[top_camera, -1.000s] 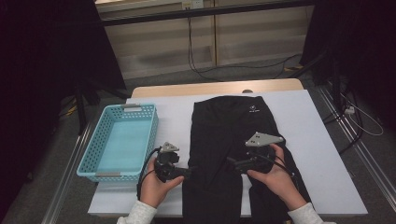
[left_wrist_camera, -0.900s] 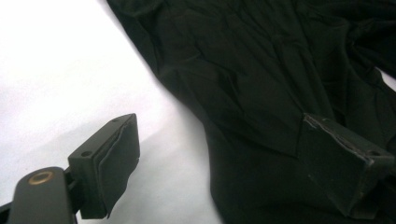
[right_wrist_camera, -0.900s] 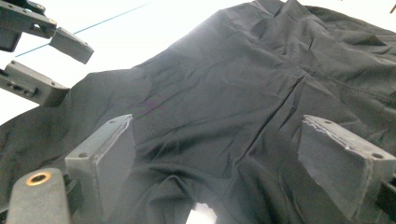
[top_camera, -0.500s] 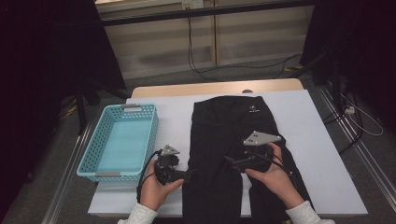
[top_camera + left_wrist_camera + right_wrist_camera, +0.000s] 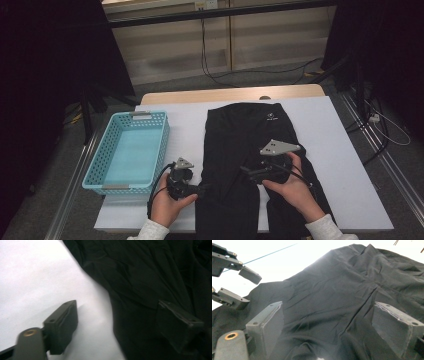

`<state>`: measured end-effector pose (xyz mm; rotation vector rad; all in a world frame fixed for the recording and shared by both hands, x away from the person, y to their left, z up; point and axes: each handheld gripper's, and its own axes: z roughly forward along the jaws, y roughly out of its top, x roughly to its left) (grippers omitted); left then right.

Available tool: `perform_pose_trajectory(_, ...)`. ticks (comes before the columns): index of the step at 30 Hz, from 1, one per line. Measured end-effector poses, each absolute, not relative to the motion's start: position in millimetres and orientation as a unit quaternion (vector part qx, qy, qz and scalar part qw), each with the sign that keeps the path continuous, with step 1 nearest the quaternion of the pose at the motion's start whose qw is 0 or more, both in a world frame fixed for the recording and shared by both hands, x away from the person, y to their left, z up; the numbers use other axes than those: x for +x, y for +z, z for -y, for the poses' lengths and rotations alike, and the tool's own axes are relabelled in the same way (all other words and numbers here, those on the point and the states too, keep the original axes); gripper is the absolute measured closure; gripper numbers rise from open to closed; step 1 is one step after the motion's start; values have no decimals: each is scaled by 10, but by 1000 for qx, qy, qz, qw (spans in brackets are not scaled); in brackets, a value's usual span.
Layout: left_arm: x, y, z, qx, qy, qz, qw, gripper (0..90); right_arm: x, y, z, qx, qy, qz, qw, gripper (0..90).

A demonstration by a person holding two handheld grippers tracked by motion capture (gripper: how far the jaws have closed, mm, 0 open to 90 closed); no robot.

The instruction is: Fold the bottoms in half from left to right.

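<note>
A pair of black trousers (image 5: 250, 150) lies spread flat down the middle of the white desk (image 5: 345, 165), its waistband toward the far edge and the legs running off the near edge. The left gripper (image 5: 204, 190) sits low at the trousers' left edge, pointing across at the cloth; its fingers (image 5: 62, 325) have just been closing a little but stand apart, one over the bare desk, the other over the black fabric, with the hem of the cloth lying between them and not pinched. The right gripper (image 5: 246, 172) rests over the middle of the trousers, pointing toward the left one. Its fingers (image 5: 268, 325) are apart too, both hovering over wrinkled fabric, a seam running between them, nothing clamped. A light blue basket (image 5: 107, 150) stands beside the trousers at the desk's left edge.
</note>
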<state>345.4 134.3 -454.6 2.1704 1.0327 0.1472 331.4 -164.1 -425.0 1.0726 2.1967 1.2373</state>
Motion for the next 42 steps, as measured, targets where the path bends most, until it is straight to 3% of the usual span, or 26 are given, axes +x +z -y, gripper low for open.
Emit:
perform_pose_trajectory(8, 3429, -4523, -1309, 841, 40, -403, 358, 416, 3312, -4247, 1667, 384, 443, -785, 199, 108)
perform_pose_trajectory(17, 3398, -4510, -1257, 844, 28, -404, 352, 581, 3312, -4254, 1668, 385, 442, -785, 199, 108)
perform_pose_trajectory(18, 3388, -4509, -1236, 843, 24, -406, 351, 652, 3310, -4262, 1661, 384, 439, -787, 199, 109)
perform_pose_trajectory(26, 3378, -4517, -1212, 837, 18, -425, 345, 851, 3310, -4258, 1659, 383, 440, -787, 200, 111)
perform_pose_trajectory(42, 3369, -4348, -1231, 819, 1, -421, 390, 888, 3392, -4319, 1570, 383, 424, -795, 203, 112)
